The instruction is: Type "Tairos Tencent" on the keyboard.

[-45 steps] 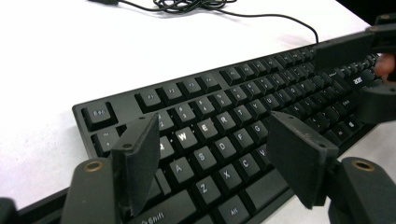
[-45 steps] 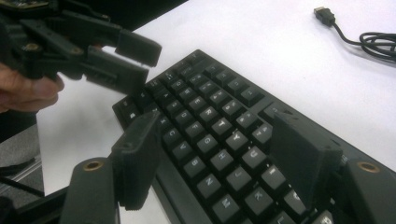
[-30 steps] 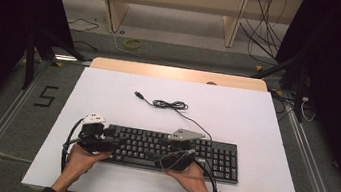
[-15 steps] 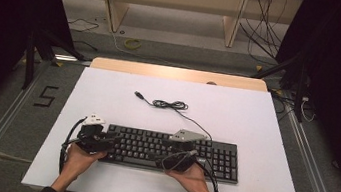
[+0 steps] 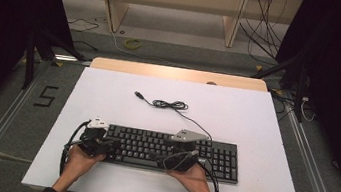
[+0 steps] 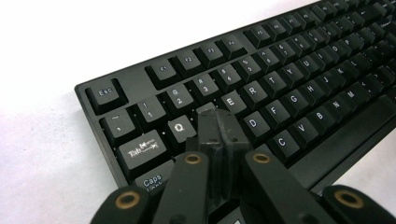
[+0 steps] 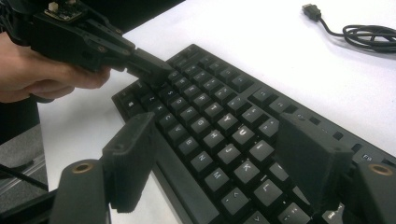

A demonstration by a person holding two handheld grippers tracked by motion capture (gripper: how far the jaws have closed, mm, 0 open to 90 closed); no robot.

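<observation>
Keyboard (image 5: pixel 170 152) lengthwise across table, left jaws together, right jaws apparently wide.

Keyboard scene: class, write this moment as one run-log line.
left gripper: jaws just closed, shut, tips over W key | right gripper: open above keyboard | cable: loose on table

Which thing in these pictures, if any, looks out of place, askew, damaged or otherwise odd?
Only one thing stands out: the keyboard is unplugged. Its cable lies loosely coiled on the white table behind it, the plug free. The keyboard sits straight with its visible keys intact. The left gripper, jaws just closed together, is over the W key.
</observation>
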